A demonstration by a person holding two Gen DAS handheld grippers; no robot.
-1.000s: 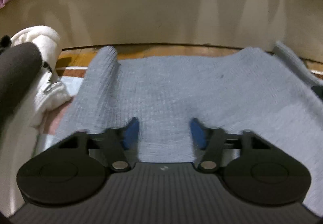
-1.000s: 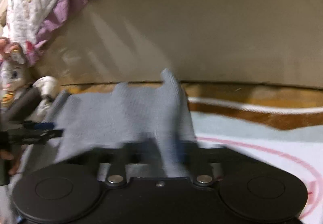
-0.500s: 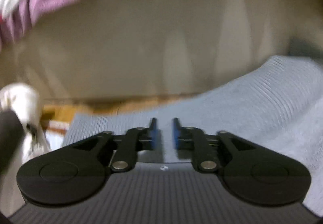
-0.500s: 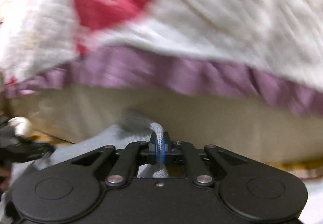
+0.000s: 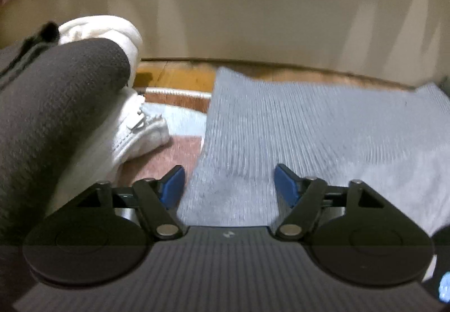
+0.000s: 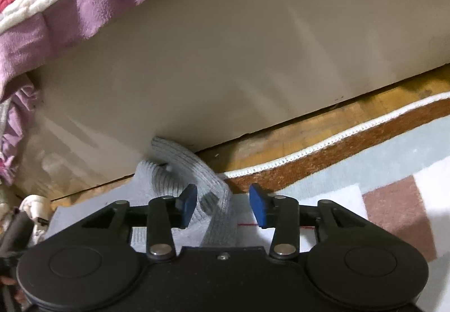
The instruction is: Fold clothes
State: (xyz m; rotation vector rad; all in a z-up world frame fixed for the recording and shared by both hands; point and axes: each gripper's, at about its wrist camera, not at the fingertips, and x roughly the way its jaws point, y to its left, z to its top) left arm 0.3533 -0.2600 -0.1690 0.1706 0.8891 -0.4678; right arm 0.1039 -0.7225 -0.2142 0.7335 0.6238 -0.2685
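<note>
A grey ribbed knit garment [image 5: 309, 129] lies flat on the rug in the left wrist view, with its left edge folded over. Above its near left corner my left gripper [image 5: 229, 188] has its jaws opening; the blue pads stand wide apart and touch nothing. In the right wrist view a curled grey sleeve or strip of the garment [image 6: 197, 179] runs between the fingers of my right gripper [image 6: 222, 205]. Its jaws are opening too, and the pads stand clear of the cloth.
A dark sleeve [image 5: 50, 120] and a bundle of white cloth [image 5: 132, 126] fill the left of the left wrist view. A beige bed base [image 6: 225, 58] rises just behind the garment, with a purple-edged quilt [image 6: 70, 2] hanging over it. A patterned rug [image 6: 393, 171] lies on the wooden floor [image 6: 309, 132].
Both grippers were pinched nearly shut half a second ago, the right one on the grey cloth held up high. Now both have opened, the cloth lies down on the rug, and both views have dropped.
</note>
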